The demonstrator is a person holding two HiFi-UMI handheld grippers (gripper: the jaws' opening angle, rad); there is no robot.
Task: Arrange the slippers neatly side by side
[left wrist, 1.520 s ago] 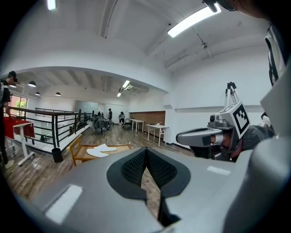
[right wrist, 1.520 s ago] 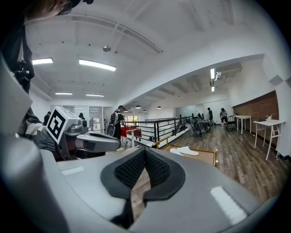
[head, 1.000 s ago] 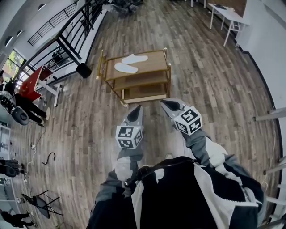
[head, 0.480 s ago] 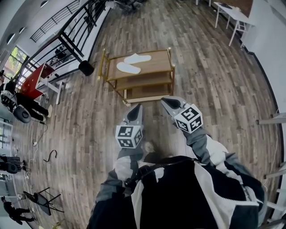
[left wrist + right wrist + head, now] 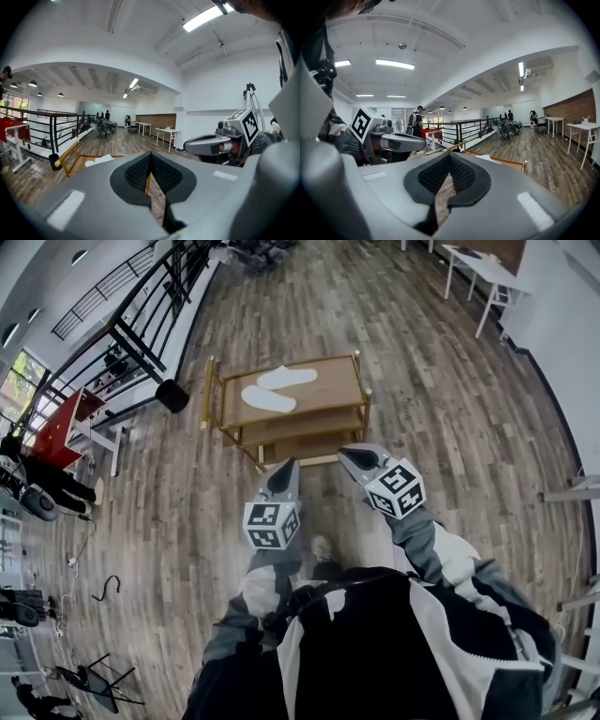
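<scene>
Two white slippers lie on the top shelf of a low wooden rack (image 5: 328, 381): one slipper (image 5: 287, 377) further back, the other slipper (image 5: 268, 398) nearer and to the left, set at an angle to each other. My left gripper (image 5: 287, 468) and right gripper (image 5: 349, 458) hang side by side in front of the rack, both short of it, both shut with nothing between the jaws. In the left gripper view the shut left gripper (image 5: 150, 156) points toward the rack (image 5: 70, 152). The right gripper (image 5: 449, 156) looks the same way in its own view.
The rack stands on a wood-plank floor (image 5: 450, 418). A black railing (image 5: 141, 320) runs along the left, with a black round bin (image 5: 172, 395) beside the rack's left end. A white table (image 5: 483, 277) stands far right. My foot (image 5: 322, 547) shows below the grippers.
The rack sits slightly lower and nearer in the head view than a second ago; I have stepped toward it. Both grippers keep their pose and stay shut.
</scene>
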